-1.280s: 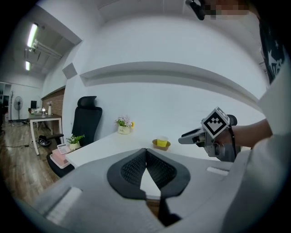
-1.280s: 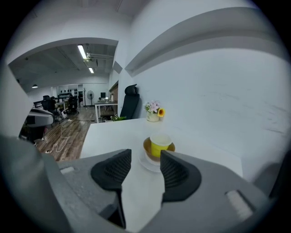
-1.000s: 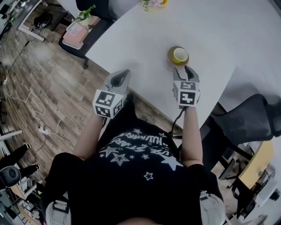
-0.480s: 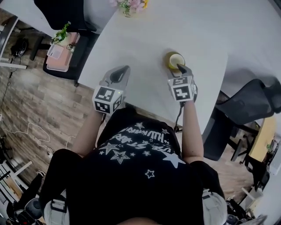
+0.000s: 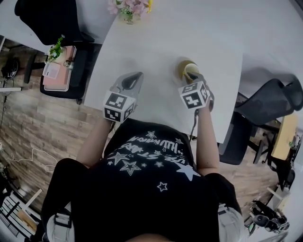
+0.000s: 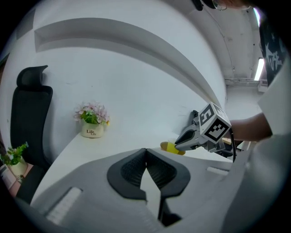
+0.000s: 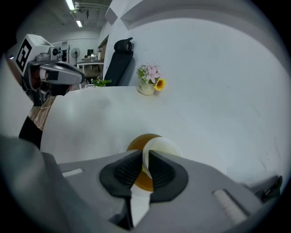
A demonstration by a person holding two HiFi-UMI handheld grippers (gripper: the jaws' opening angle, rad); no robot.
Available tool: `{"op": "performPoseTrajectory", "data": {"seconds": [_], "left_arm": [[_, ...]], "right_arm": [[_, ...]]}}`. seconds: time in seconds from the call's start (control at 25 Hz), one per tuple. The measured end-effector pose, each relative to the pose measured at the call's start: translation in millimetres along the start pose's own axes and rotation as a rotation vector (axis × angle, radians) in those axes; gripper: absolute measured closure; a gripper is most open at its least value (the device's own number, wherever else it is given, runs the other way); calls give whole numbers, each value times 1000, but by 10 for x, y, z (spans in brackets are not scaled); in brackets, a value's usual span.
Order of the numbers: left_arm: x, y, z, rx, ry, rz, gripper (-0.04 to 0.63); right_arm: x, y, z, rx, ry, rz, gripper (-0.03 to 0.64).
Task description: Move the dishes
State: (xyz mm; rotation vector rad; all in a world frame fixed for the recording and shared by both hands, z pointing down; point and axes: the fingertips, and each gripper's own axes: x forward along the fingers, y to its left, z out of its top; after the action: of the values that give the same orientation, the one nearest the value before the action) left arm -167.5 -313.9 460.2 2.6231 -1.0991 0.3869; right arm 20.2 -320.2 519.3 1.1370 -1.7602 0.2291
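Observation:
A pale yellow cup (image 5: 191,69) stands on a brown saucer (image 5: 182,69) near the front of the white table (image 5: 156,42). My right gripper (image 5: 195,77) is shut on the cup's near rim; in the right gripper view the rim of the cup (image 7: 162,148) sits pinched between the two dark pads (image 7: 123,172), with the saucer (image 7: 135,144) under it. My left gripper (image 5: 134,77) hovers over the table's front edge, left of the cup, shut on nothing. From the left gripper view the cup (image 6: 171,148) and the right gripper (image 6: 183,139) show ahead to the right.
A small flower pot (image 5: 128,8) stands at the table's far left edge, also the flower pot (image 6: 92,121) in the left gripper view. A black chair (image 5: 49,19) is far left, another black chair (image 5: 271,101) at right. A pink stand with a plant (image 5: 57,66) sits on the wooden floor.
My right gripper has moved forward from just behind the cup onto it and has shut on its rim. The left gripper has kept its place near the table edge.

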Motion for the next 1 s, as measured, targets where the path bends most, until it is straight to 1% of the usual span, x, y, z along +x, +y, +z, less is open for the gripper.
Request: {"op": "performPoseTrajectory", "data": {"seconds": [0.04,0.2,0.44,0.72,0.92,1.0], "left_arm": [[19,13,-6,-3,1,-9,586],[84,57,-28,-11,5,-37,586],[126,72,-38,-33,1,-63,586],[180,193,14,-37,-10,-61,586],[182,312,-17,-56,-2,-52,586],[186,351,-53,-63,5,-50,586]], "right_arm": [[6,3,2,4,5,-4,581],[-5,7,26,16,17,-13,584],[-148,-88,141,38,-18,-41,584],[-232,-246,482,56,-96,-67,584],[-110,-310,797,44,-147,-81,584],[-4,-284,877,43,-147,-72,584]]}}
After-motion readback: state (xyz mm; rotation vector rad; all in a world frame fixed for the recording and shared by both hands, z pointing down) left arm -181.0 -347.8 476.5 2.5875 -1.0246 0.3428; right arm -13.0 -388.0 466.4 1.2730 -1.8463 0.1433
